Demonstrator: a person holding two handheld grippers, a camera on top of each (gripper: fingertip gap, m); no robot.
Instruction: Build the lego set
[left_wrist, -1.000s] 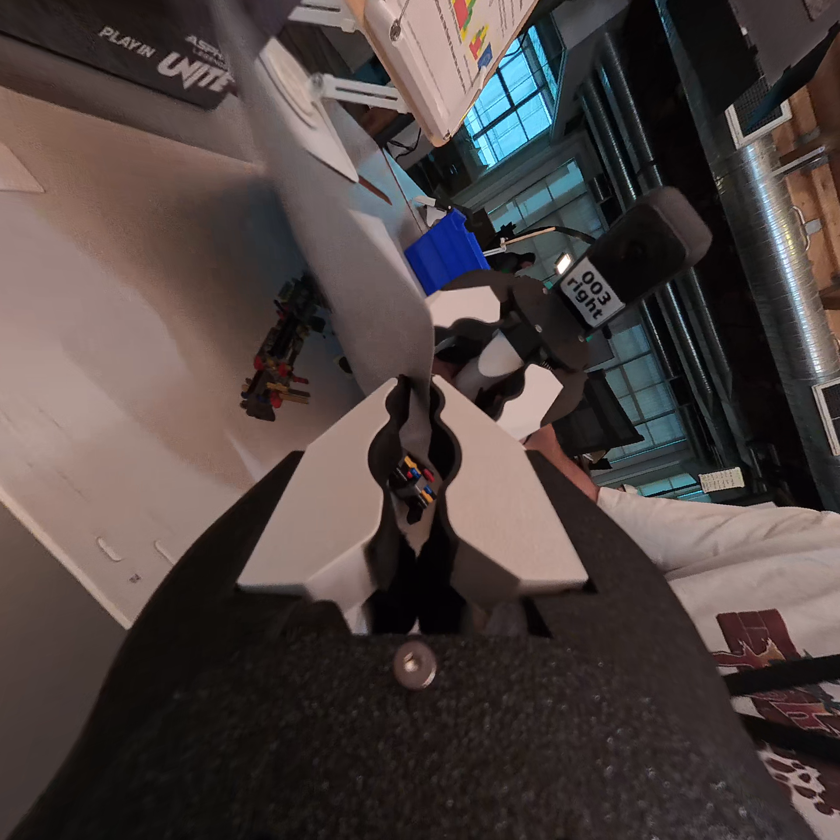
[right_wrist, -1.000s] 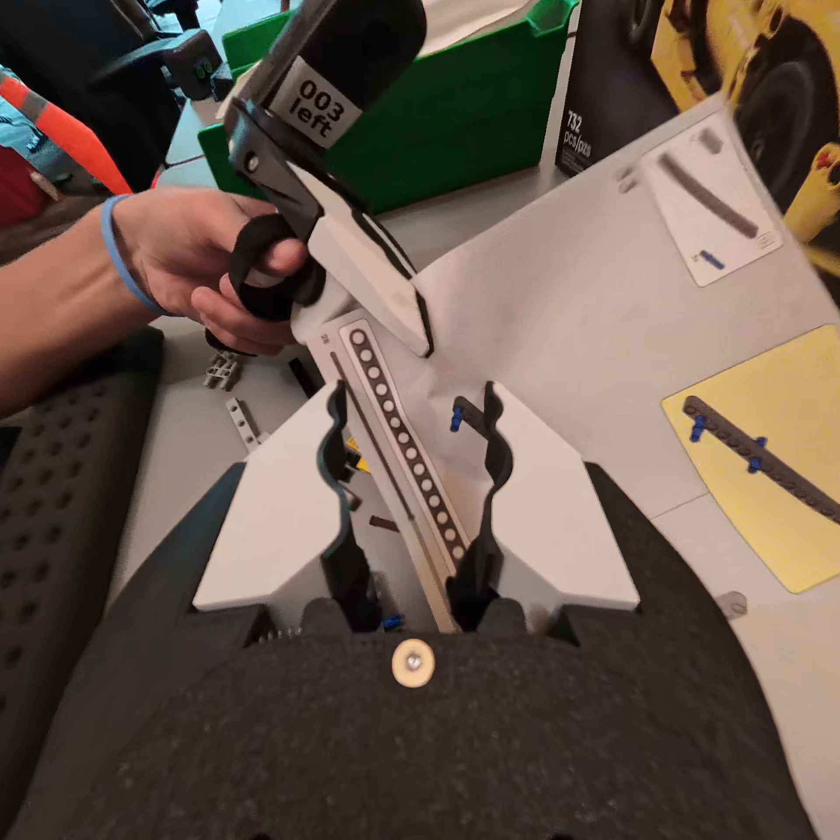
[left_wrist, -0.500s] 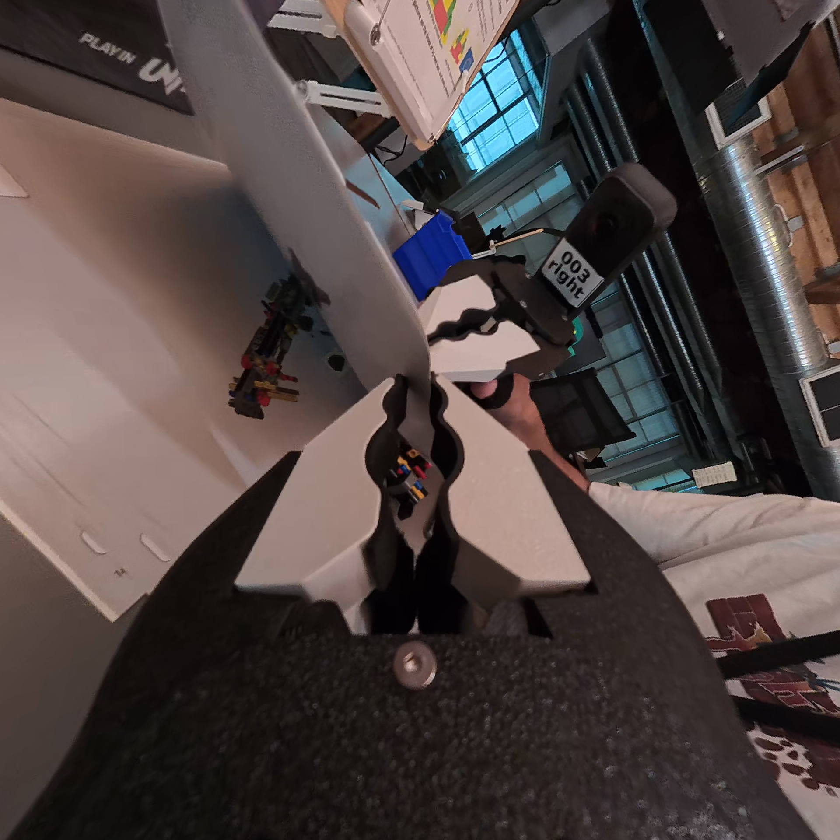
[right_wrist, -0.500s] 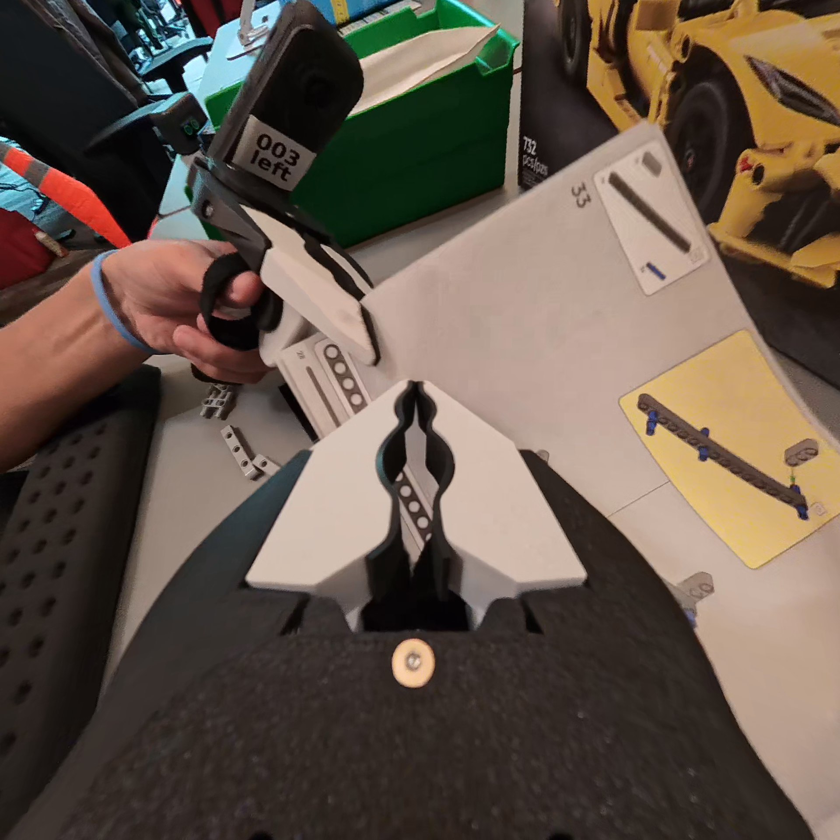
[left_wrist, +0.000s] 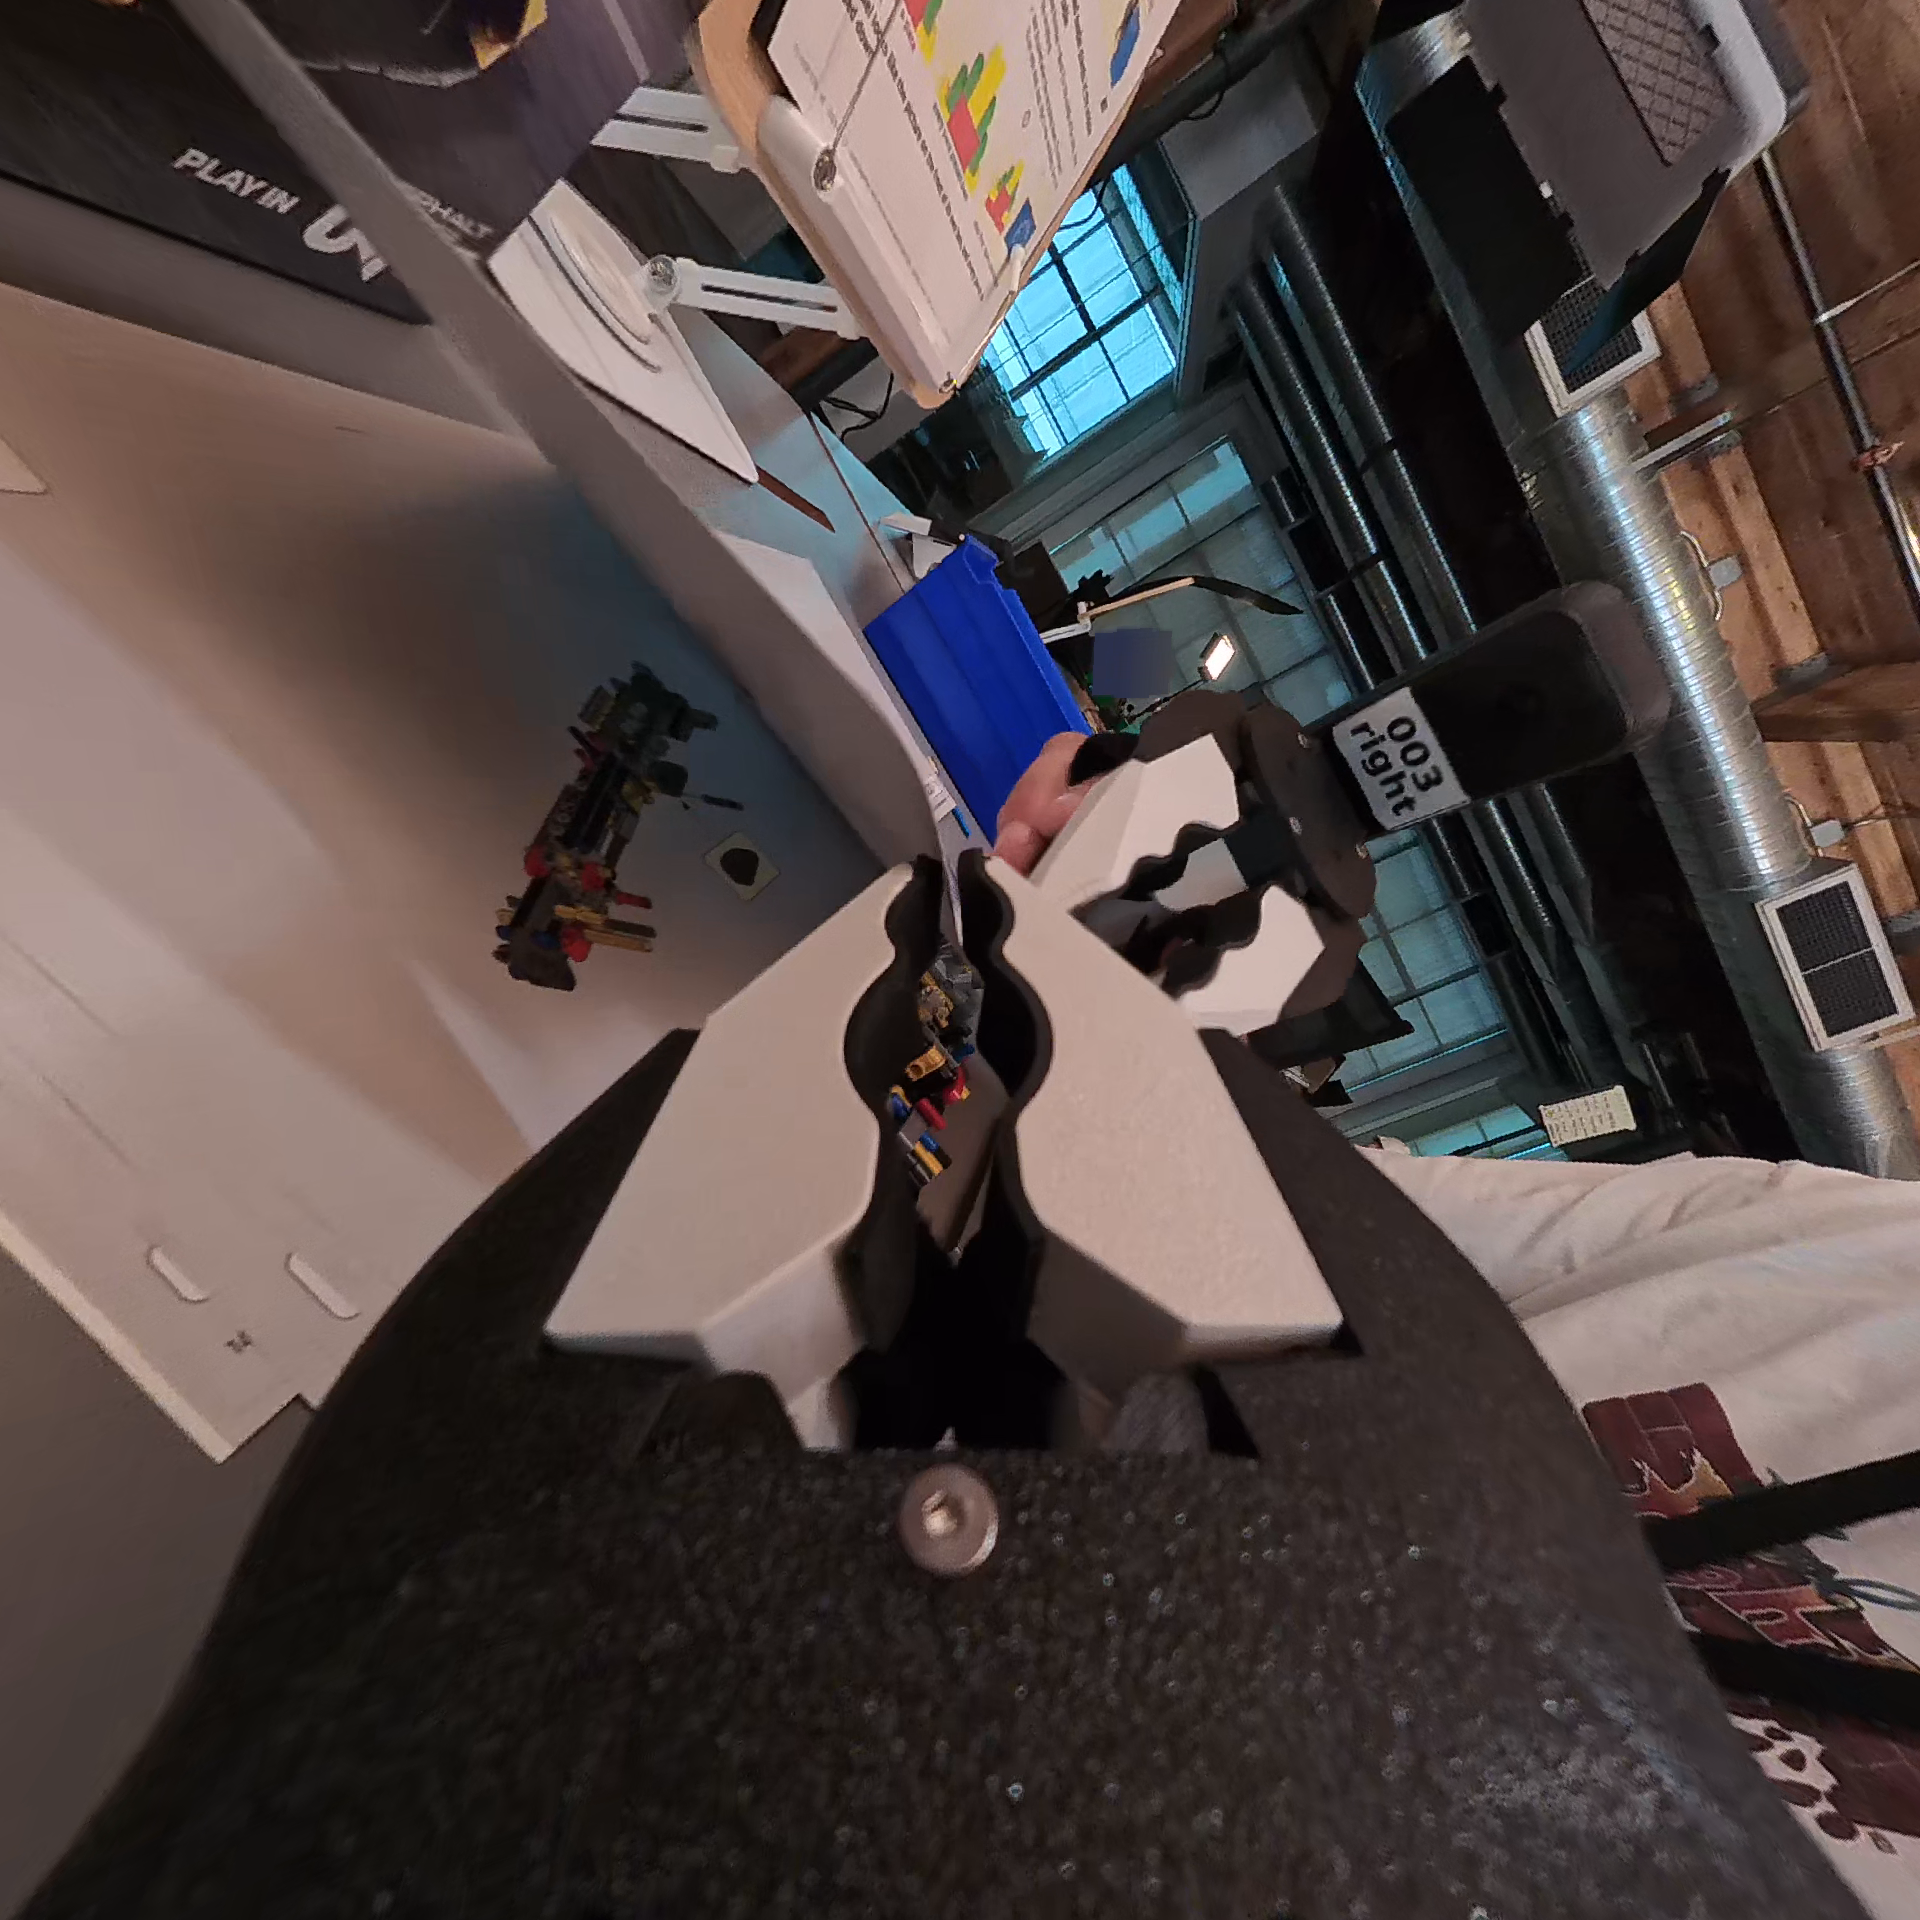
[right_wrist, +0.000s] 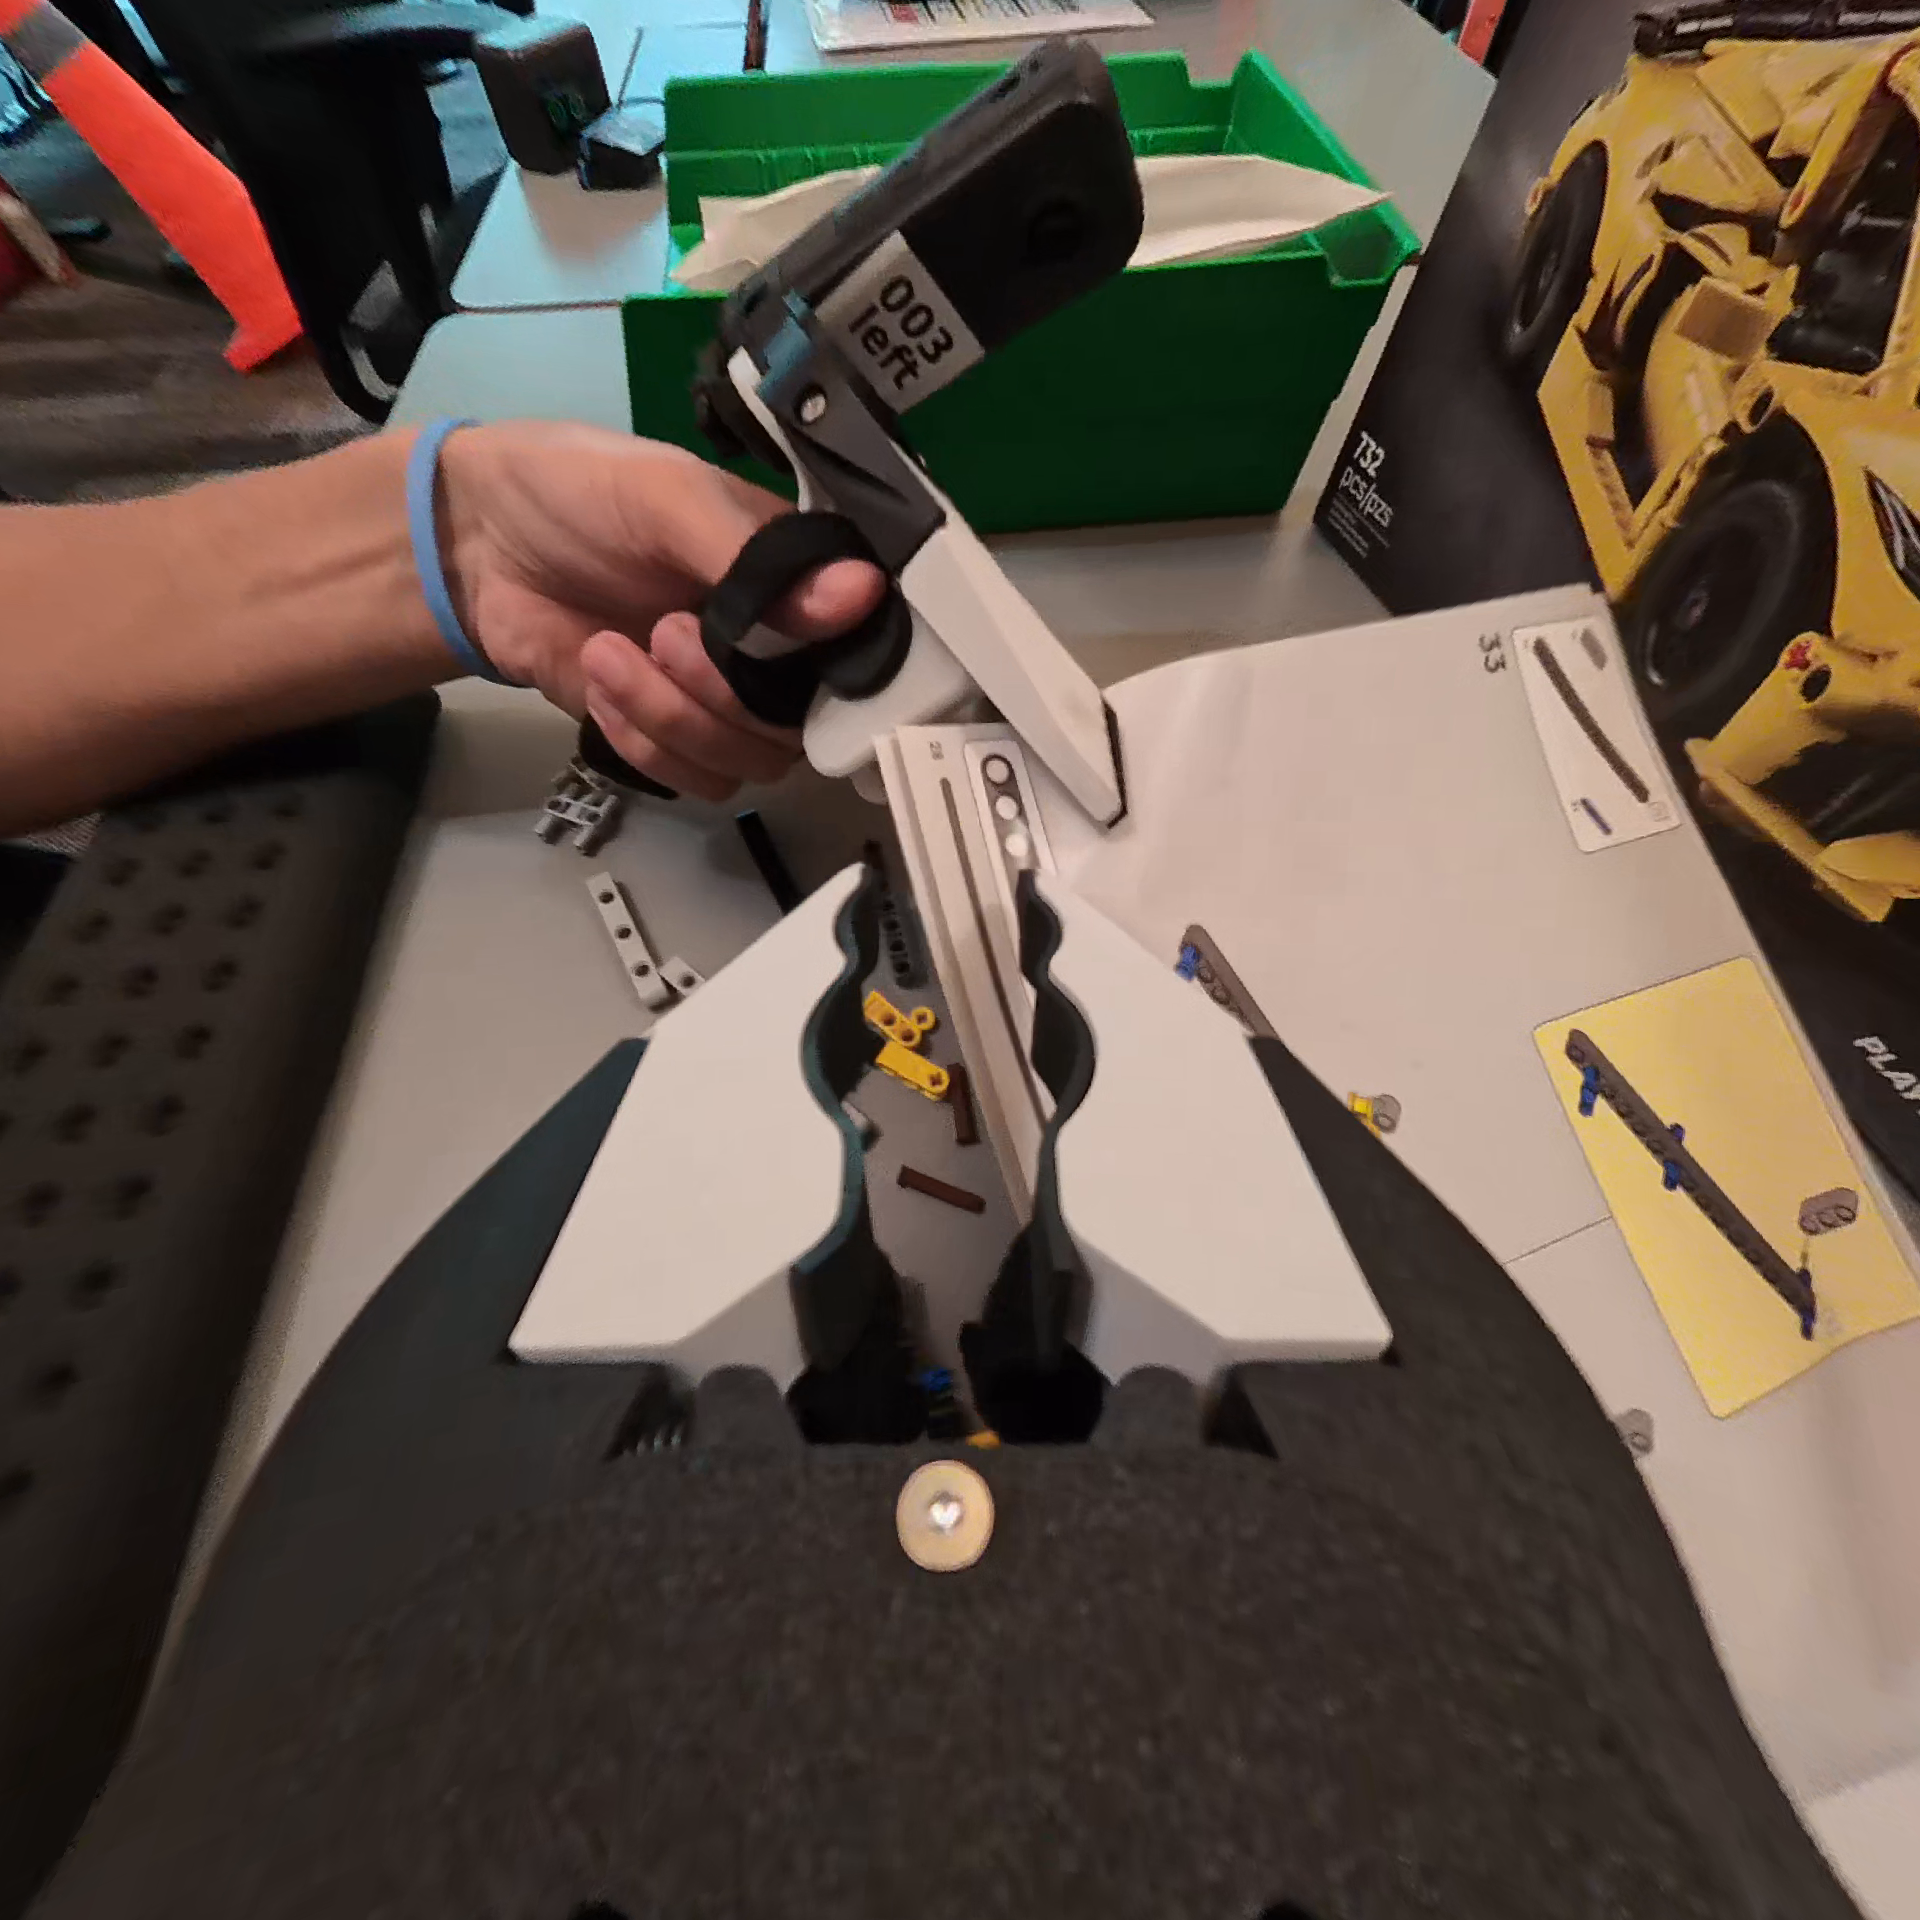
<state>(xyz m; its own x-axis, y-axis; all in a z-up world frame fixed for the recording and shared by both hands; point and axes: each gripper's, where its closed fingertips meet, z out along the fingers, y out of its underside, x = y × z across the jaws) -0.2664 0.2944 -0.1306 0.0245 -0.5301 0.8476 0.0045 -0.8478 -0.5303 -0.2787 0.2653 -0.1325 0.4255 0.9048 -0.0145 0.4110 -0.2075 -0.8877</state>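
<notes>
Clearly left hand-held gripper (right_wrist: 1107, 805) pinching instruction page (right_wrist: 1351, 831), right hand-held gripper (right_wrist: 940, 894) parted

In the right wrist view, the instruction booklet (right_wrist: 1351, 831) lies on the tabletop (right_wrist: 499, 997) across the right half of the frame. The box (right_wrist: 1704, 436) stands behind it at upper right, and the bin (right_wrist: 1091, 416) sits at upper centre. Loose pieces (right_wrist: 623, 935) lie left of centre, and a mat (right_wrist: 156, 1039) fills the left edge. The left tongs (right_wrist: 1101, 790) meet a lifted page at centre.

Matt paper booklet (right_wrist: 1351, 883), glossy plastic bin (right_wrist: 1091, 416), rough foam grip (right_wrist: 935, 1714)
</notes>
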